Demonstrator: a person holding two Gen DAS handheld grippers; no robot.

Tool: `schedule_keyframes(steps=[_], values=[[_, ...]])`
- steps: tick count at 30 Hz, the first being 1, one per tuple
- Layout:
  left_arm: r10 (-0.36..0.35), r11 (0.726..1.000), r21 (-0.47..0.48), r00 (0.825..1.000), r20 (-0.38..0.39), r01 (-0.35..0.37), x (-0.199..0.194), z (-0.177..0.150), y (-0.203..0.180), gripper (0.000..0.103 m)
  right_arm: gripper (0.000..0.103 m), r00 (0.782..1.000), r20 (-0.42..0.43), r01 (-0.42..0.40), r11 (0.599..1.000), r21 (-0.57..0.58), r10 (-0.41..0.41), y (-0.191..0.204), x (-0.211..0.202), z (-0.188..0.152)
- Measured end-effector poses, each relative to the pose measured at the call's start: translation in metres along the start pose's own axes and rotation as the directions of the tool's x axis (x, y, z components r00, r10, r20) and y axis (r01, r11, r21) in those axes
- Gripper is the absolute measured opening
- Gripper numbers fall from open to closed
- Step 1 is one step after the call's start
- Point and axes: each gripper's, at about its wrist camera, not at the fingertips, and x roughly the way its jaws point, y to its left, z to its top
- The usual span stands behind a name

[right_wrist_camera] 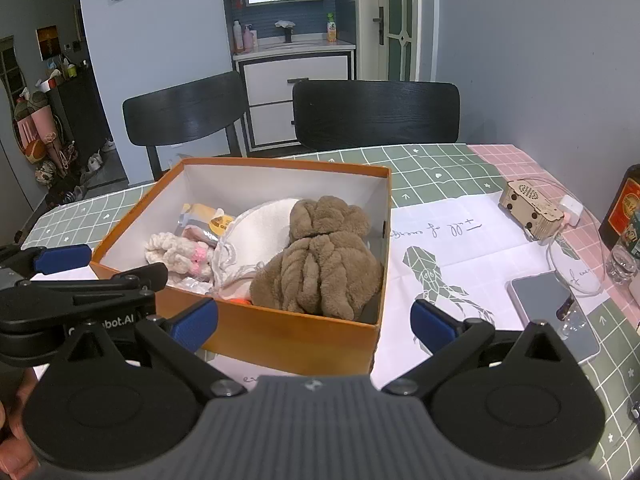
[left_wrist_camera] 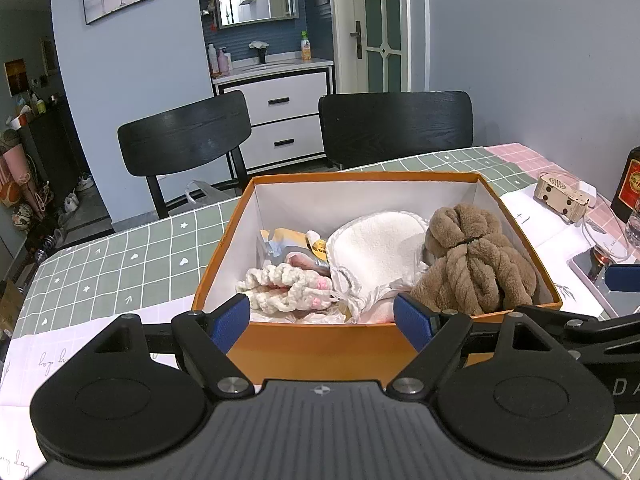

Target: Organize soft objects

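Both my left gripper [left_wrist_camera: 322, 322] and right gripper [right_wrist_camera: 314, 326] are spread wide and hold nothing, the soft things like the brown towel [right_wrist_camera: 320, 256] sit in the orange box [right_wrist_camera: 280, 334], and a careless grab could tip it.

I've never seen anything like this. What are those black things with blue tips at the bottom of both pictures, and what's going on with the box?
Each is a hand-held claw; a person carries one in each hand, with a camera looking along its fingers. One picture comes from the left claw, the other from the right claw. Both are open and hold nothing. On the table stands an orange box holding soft things: a brown plush bundle, a white cloth and a cream knitted piece.
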Motion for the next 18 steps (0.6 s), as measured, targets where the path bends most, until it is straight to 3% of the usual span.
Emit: schedule_keyframes(steps=[18], values=[[-0.005, 1.0, -0.007, 1.0, 0.007, 0.005, -0.0007, 0.0002, 0.0003, 0.094, 0.1, 1.0, 0.0, -0.004, 1.0, 0.002, 0.004, 0.0004, -0.0017, -0.0001]])
